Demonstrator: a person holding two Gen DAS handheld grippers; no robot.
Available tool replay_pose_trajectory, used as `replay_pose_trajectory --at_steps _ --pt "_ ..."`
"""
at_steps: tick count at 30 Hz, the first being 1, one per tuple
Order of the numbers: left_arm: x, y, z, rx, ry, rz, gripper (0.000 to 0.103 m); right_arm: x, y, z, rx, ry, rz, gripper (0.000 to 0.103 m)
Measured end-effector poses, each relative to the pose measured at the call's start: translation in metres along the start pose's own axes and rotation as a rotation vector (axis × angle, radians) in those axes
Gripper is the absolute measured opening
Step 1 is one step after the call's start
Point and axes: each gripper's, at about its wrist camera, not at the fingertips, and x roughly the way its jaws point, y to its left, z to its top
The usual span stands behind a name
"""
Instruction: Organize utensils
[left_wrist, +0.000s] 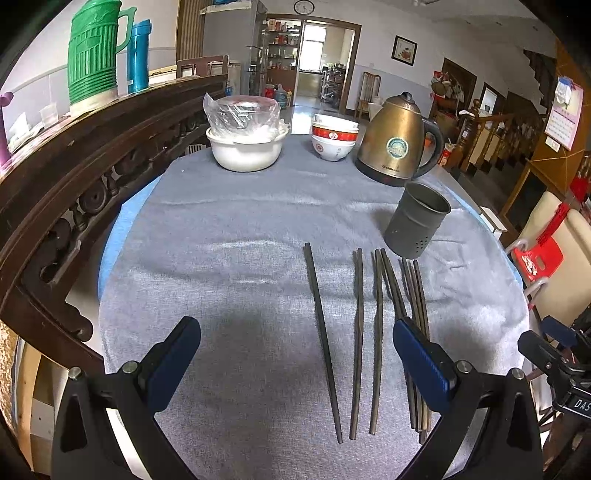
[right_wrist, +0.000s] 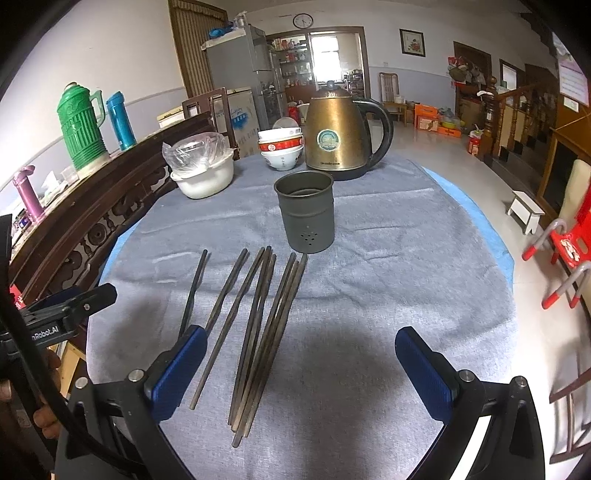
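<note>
- Both sets of tongs hang low over the near edge of the desk, each spread wide and grasping nothing: the left tongs straddle the leftmost chopsticks, the right tongs sit over bare cloth just to the right of the bundle.
- Dark chopsticks lie flat on the grey cloth, pointing away from me; three lie singly on the left, the rest crowd together and overlap on the right.
- Just beyond their far tips stands a grey metal chopstick holder, upright, with small drain holes near its base and nothing visible inside.
- Behind it sits a brass-coloured electric kettle with a black handle.
- Left of the kettle is a stack of white bowls with a red band, and further left a white basin holding a plastic-wrapped bowl.
- Along the left runs a carved dark wooden rail, with a green thermos jug and a blue flask on the ledge behind it.
</note>
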Motion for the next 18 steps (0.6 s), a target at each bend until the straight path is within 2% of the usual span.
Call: replay_pose_trajectory --at_steps 18 --pt "0.0043 -0.0001 -0.0007 -0.002 0.004 -0.012 0.103 0.0007 -0.0003 -0.0024 0.003 0.002 -0.006 0.103"
